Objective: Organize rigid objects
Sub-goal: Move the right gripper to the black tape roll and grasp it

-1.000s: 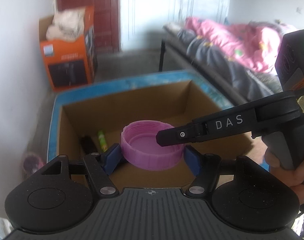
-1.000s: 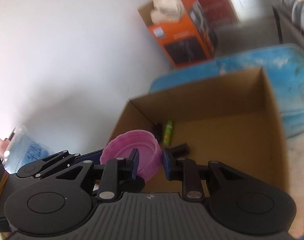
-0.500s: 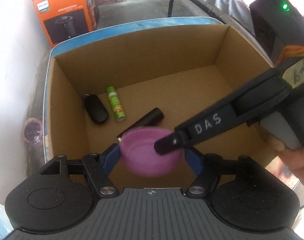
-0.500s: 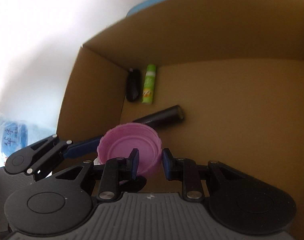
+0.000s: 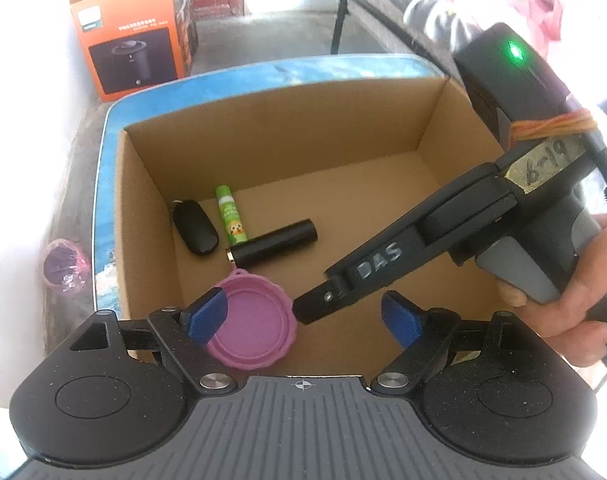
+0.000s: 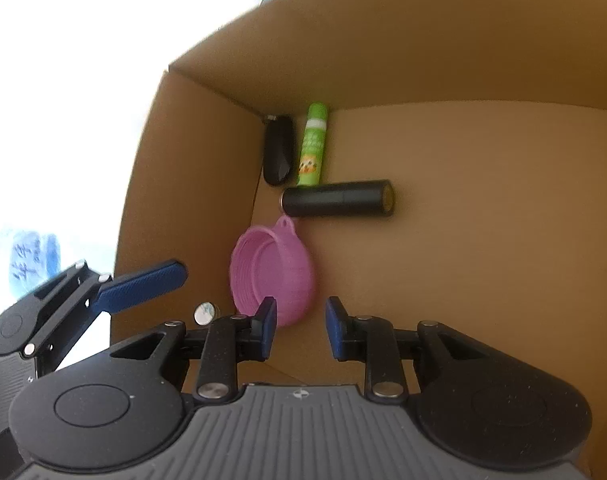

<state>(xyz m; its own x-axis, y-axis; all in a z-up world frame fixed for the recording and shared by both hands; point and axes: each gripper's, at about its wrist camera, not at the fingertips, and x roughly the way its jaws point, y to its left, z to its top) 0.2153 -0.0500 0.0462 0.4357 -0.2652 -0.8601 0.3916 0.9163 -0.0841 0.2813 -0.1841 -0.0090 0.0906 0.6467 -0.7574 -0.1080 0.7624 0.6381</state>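
Black tongs (image 5: 303, 314), blue pads (image 5: 399, 316), "DAS" lettering

The brown cardboard box (image 6: 463, 80) holds a pink collapsible silicone bowl (image 6: 271, 276) tipped against its left wall. Beyond it lie a black cylinder (image 6: 337, 199), a green tube (image 6: 312, 146) and a black key fob (image 6: 277, 150). The right gripper (image 6: 299, 330) has nothing between its narrowly parted blue pads (image 6: 268, 326).

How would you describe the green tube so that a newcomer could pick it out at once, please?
Look inside the open cardboard box, toward its far left corner. Three small things lie there: a black fob, a black cylinder, and between them the green tube. It alone is bright green, with a cartoon label.
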